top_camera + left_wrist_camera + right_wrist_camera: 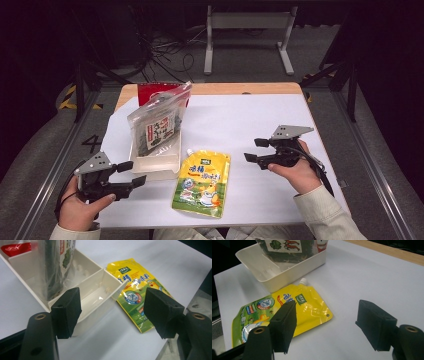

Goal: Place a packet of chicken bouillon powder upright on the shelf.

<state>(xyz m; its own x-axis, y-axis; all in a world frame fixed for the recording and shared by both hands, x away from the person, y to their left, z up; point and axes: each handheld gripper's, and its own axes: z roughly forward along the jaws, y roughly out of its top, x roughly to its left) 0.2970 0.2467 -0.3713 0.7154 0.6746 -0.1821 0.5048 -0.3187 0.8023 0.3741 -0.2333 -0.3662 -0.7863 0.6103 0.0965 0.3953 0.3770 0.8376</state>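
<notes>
Seaweed bag (156,129) already stands in the tray (155,169); yellow pouch (202,183) lies untouched between both grippers' wide-open, empty fingers (67,311).

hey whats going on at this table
A person holds a left gripper and a right gripper, both open and empty, on either side of a yellow spouted pouch lying flat on the white table. Beside it, a clear bag already stands in a cream divided tray.
</notes>
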